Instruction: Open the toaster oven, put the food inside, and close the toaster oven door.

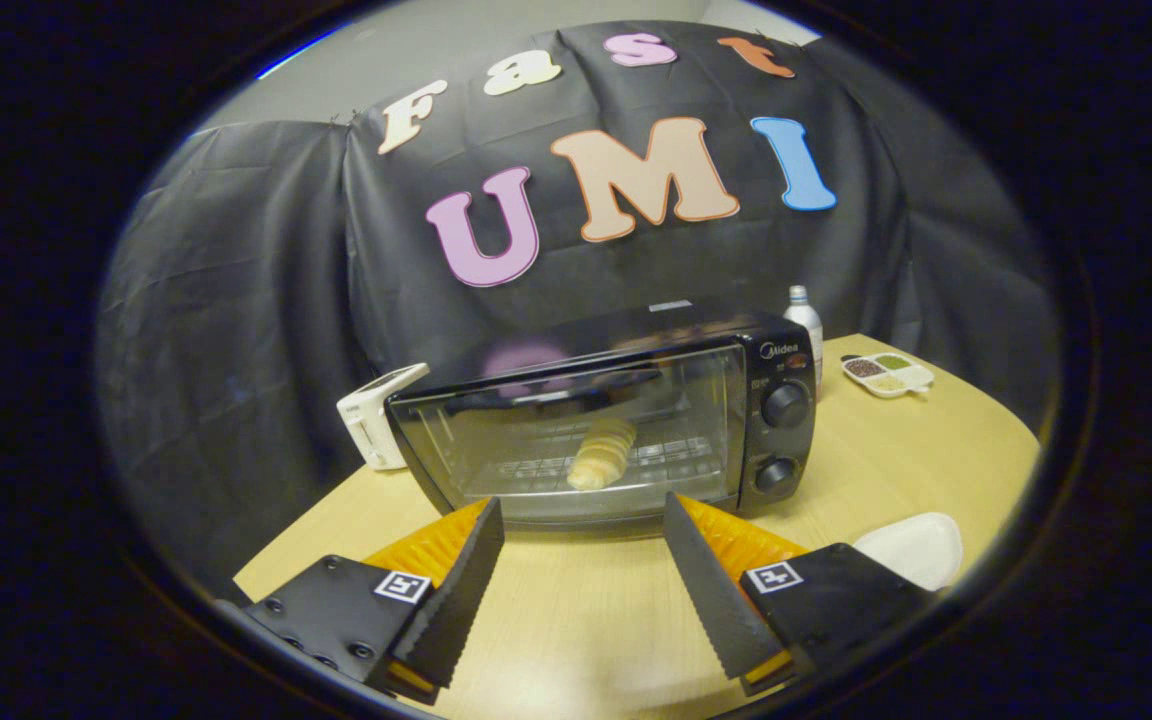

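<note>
The gripper hangs over the near part of the wooden table with its two fingers spread wide and nothing between them but bare tabletop. Just ahead of the fingertips stands the toaster oven, set toward the middle of the table, its glass door shut and upright. Through the glass the food (a pale, ridged pastry or roll) lies on the wire rack inside the oven, roughly in line with the gap between the fingers. Two round knobs sit one above the other on the oven's right-hand panel.

Behind the oven's left end, near the table's far left edge, stands a white appliance. At the oven's far right corner a bottle rises beside it, and further toward the table's far right edge lies a small divided dish with dark and green contents. A white plate rests by the near right edge, just beyond the right finger.
</note>
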A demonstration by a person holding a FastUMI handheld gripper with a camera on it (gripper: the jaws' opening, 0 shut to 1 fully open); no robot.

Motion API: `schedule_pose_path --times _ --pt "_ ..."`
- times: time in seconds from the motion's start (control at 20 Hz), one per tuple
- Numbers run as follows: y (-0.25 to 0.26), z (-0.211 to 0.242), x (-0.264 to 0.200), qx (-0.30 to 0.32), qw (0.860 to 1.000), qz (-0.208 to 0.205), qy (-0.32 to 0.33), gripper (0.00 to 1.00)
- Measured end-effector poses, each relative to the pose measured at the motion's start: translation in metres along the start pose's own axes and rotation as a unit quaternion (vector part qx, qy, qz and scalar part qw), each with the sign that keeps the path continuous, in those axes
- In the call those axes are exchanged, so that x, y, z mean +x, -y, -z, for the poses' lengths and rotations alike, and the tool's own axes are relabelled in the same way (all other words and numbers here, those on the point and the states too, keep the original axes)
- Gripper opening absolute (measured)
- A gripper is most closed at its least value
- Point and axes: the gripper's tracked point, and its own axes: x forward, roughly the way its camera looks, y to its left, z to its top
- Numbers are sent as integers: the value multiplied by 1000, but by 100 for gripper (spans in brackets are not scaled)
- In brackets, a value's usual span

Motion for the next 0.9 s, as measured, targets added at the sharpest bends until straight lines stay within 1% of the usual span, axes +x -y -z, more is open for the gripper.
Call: schedule_pose_path --times 0.3,0.45,0.7,0.9 --pt "-1 -17 -4 -6 1000 -9 20 98" --pt "0 -41 -7 -15 999 -9 35 98" --pt "5 -90 -34 -27 997 -18 74 98" --pt "20 -116 -61 -31 995 -28 95 98"
